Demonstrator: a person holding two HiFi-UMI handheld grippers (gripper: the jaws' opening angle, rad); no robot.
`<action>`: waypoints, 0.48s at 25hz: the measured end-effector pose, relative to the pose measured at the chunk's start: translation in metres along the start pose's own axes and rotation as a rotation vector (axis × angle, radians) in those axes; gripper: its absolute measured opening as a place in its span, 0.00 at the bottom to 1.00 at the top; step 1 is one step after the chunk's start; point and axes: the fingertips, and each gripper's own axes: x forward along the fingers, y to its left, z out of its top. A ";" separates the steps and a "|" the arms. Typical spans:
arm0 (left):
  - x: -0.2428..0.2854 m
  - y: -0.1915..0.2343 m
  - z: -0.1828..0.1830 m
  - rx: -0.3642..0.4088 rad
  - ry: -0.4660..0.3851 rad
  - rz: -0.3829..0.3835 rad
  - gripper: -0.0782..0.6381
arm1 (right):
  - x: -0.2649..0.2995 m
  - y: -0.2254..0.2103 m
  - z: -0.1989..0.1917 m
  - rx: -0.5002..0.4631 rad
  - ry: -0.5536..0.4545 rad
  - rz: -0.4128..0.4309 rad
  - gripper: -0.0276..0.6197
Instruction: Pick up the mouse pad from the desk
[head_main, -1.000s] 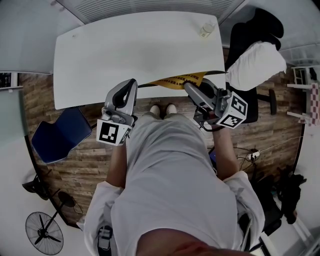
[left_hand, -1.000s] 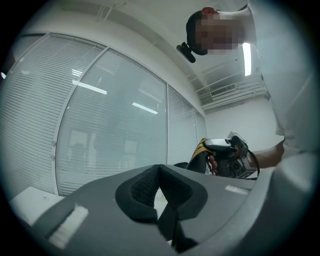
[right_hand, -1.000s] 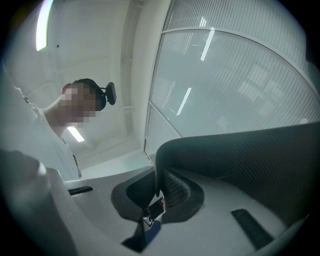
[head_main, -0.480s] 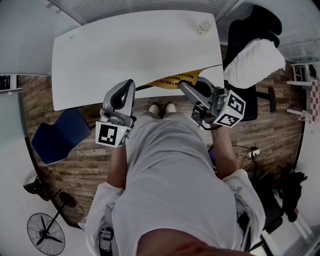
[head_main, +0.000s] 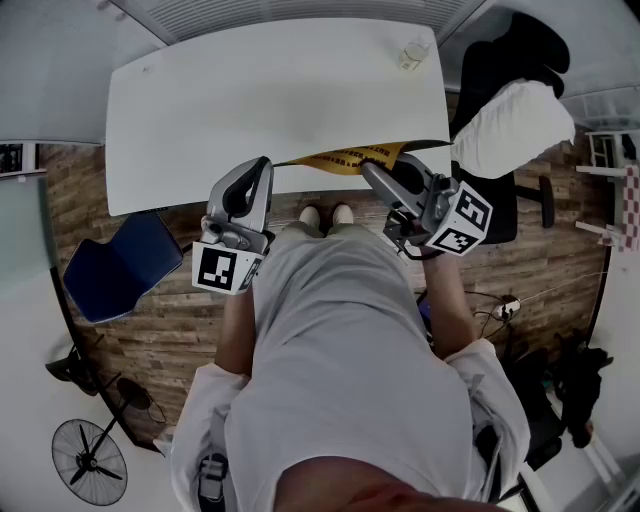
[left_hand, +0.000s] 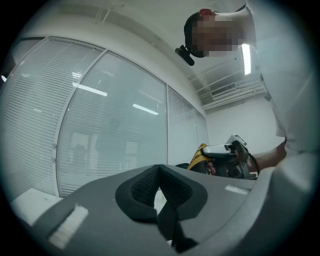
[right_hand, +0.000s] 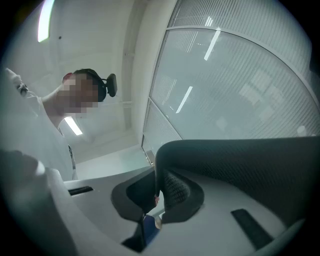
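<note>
The mouse pad (head_main: 345, 158) sits pinched in the right tool (head_main: 369, 171), showing as a yellow strip with dark print just off the near edge of the worktop (head_main: 270, 100), toward its near right corner; whether any part of it touches that edge cannot be told. In the right gripper view the tool (right_hand: 157, 197) has its jaws closed on the pad's rim, and the pad (right_hand: 240, 165) rises from them as a thin, limp sheet that curls over to the right, its underside dark with a fine woven grain. The left tool (head_main: 262, 166) hangs near the same near edge, well left of the pad and apart from it, with its jaws drawn together and nothing between the black textured pads (left_hand: 142, 192); from there the yellow pad (left_hand: 199, 159) shows off to the right in the other tool. The worktop is a smooth, white, matte slab with rounded corners, and a small clear bottle (head_main: 412, 53) stands at its far right corner. Beyond its right edge is a black chair (head_main: 490, 60) bearing a white cushion (head_main: 510, 125), on a wood-plank floor (head_main: 170, 330).
</note>
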 end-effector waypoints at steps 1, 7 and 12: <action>0.000 0.000 0.000 0.000 0.001 0.000 0.10 | 0.000 0.000 0.000 0.001 0.001 0.001 0.06; 0.001 -0.002 -0.002 -0.001 0.006 -0.001 0.10 | 0.000 0.000 0.000 -0.004 0.004 0.002 0.06; 0.000 -0.002 -0.002 0.001 0.004 0.000 0.10 | 0.001 0.003 0.000 -0.013 0.005 0.007 0.06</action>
